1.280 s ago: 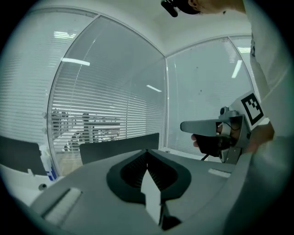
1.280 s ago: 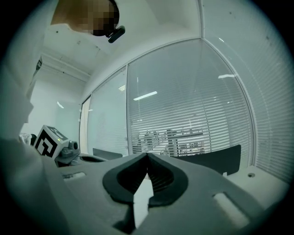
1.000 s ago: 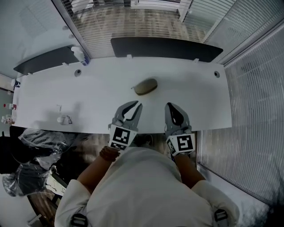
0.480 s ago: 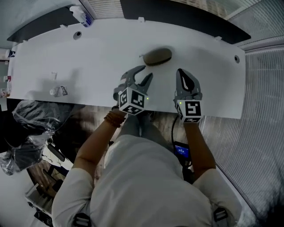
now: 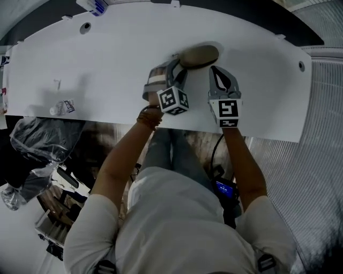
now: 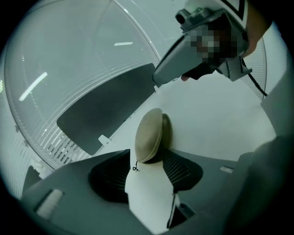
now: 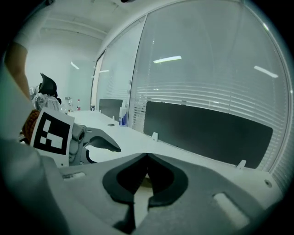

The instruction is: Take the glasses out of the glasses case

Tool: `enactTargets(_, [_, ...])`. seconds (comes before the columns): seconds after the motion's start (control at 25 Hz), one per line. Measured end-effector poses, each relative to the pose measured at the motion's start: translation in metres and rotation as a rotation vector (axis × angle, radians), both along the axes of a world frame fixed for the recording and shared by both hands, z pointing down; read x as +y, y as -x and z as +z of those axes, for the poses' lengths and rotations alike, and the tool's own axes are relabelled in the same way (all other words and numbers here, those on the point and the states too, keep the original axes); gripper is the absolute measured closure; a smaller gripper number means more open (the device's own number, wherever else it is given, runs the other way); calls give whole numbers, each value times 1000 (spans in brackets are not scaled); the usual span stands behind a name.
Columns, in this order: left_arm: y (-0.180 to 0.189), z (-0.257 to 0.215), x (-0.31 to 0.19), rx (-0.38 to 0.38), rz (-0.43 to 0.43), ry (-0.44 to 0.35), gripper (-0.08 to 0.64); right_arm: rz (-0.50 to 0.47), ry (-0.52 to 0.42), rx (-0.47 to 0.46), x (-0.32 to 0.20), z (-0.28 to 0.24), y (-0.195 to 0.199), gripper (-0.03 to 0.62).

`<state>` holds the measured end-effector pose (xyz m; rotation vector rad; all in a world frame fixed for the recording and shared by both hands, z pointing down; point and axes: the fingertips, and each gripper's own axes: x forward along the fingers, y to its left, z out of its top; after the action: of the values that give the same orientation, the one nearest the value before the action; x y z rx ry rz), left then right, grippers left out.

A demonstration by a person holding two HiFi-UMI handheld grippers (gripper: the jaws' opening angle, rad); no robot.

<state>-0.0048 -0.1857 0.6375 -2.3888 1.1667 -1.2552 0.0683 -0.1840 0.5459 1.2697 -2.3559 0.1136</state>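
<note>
Head view: the glasses case (image 5: 199, 55), a tan oval and closed, lies on the white surface (image 5: 107, 59) about midway across it, nearer the far edge than the near one. The left claw (image 5: 176, 67) reaches in from the near left, its 2 jaws spread wide with their tips at the left end of the case. In the left gripper view that end sits right at the gap between the tips, bare surface showing between the jaws behind it; whether either jaw touches the case I cannot tell. The right claw (image 5: 216, 70) lies just right of the case, near its right end. In the right gripper view its 2 jaw tips meet and grip nothing, and only a sliver of tan shows through the slit below them.

Both marker cubes sit over the near edge of the surface. Left of the case the surface is bare as far as a small bottle (image 5: 63, 107) by the near left edge, and to the right it is bare out to a round hole (image 5: 302, 66). A dark panel (image 6: 105, 108) runs behind the far edge, and a white bottle (image 5: 94, 5) stands at the far left corner.
</note>
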Motion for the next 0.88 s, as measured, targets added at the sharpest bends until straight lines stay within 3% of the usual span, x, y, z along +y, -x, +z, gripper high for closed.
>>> enactTargets(0.12, [6,17,-10,-32,-3,-26,331,-6,24,11,-5,22,3,591])
enactTargets(0.4, [2,15,-19,-22,8,-80,350,-25,81,61,-12,66,7,591])
enactTargets(0.88, [-6,-8,-32,7,8,-128,345,-58,143,105,-19,92,11,591])
